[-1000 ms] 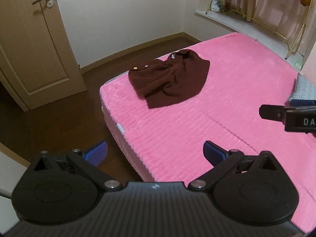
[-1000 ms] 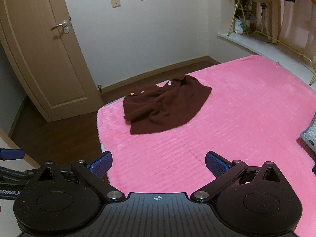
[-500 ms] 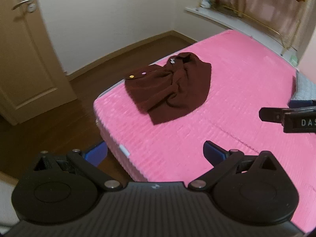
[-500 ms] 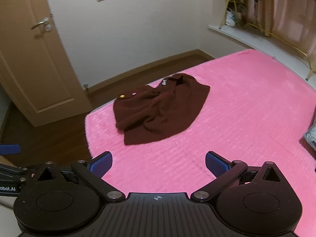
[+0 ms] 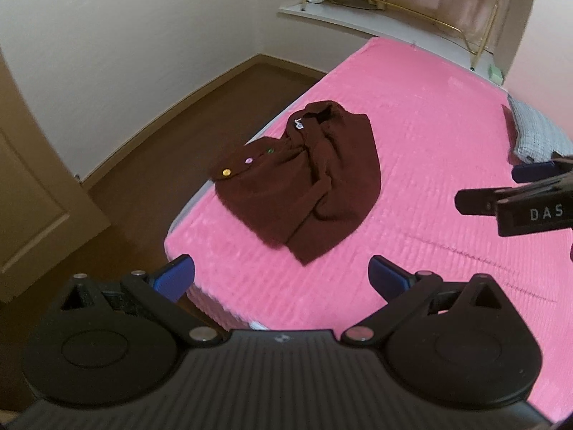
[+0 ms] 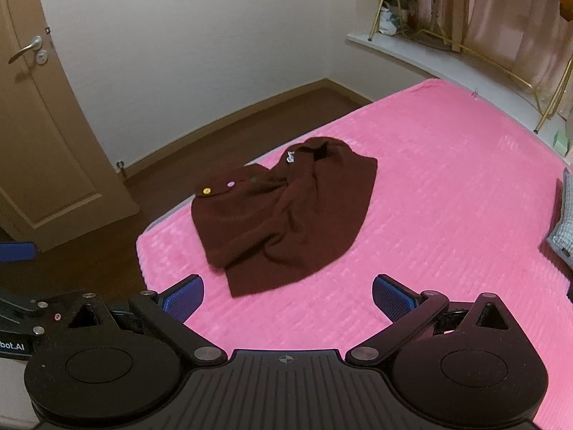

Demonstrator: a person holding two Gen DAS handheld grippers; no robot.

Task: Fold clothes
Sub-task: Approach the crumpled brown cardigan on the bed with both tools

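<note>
Left tool [image 5: 281, 274] and right tool [image 6: 288, 295] are held spread wide and empty above the pink bed [image 6: 447, 197].

Ahead of both tools, the crumpled brown garment [image 6: 286, 215] is seen near the bed's corner. It is judged soft, thick and limp; a hold is best taken at the buttoned edge [image 5: 247, 161] and collar [image 5: 315, 116], so bunching is avoided.
</note>
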